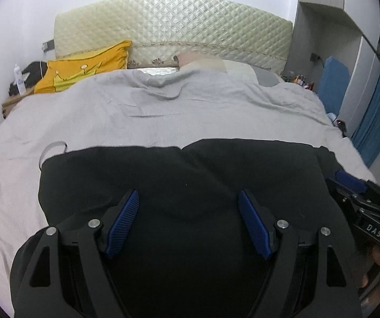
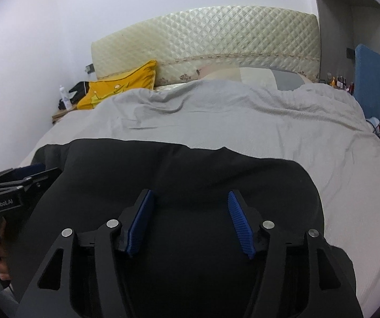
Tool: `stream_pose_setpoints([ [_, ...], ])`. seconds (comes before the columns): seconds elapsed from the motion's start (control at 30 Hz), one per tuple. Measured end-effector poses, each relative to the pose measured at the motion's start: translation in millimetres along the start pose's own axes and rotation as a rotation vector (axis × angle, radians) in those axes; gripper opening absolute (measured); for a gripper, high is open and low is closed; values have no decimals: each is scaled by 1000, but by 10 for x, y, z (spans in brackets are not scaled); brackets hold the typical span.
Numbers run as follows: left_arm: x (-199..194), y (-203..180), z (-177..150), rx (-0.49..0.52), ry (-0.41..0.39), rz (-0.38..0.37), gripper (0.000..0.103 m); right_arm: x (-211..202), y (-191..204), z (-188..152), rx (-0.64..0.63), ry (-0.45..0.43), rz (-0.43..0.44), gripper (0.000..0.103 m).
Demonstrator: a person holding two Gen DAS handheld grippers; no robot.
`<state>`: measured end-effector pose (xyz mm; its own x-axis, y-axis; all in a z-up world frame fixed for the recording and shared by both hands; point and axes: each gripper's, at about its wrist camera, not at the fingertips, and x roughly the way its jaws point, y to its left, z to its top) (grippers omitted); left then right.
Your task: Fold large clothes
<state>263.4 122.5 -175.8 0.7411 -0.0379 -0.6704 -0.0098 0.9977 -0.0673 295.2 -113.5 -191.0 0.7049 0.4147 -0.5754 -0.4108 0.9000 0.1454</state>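
A large black garment (image 1: 184, 175) lies spread flat on the grey bed cover (image 1: 136, 116), near the foot of the bed. It also shows in the right wrist view (image 2: 179, 169). My left gripper (image 1: 188, 198) is open and empty, its blue pads hovering over the garment's near part. My right gripper (image 2: 190, 198) is open and empty too, over the garment's right part. The right gripper shows at the right edge of the left wrist view (image 1: 349, 182). The left gripper shows at the left edge of the right wrist view (image 2: 22, 180).
A quilted cream headboard (image 1: 174, 26) stands at the far end, with a yellow pillow (image 1: 83, 66) and pale pillows (image 1: 208, 63) before it. A bedside table with a bottle (image 1: 17, 76) is far left. A blue chair (image 1: 331, 82) and blue curtain (image 1: 375, 116) stand right.
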Motion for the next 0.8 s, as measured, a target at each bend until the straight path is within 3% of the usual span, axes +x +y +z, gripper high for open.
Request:
stream_pose_setpoints([
  [0.1,146,-53,75,11,9,19,77,94,-13,57,-10,9,-22,69],
  [0.3,412,-58,197,25,41,41,77,306,-145,147,41,50,-25,75],
  [0.6,620,-53,158,21,65,44,78,484,-218,79,73,67,2,80],
  [0.8,768,-15,144,14,86,31,79,629,-119,91,22,45,-39,82],
])
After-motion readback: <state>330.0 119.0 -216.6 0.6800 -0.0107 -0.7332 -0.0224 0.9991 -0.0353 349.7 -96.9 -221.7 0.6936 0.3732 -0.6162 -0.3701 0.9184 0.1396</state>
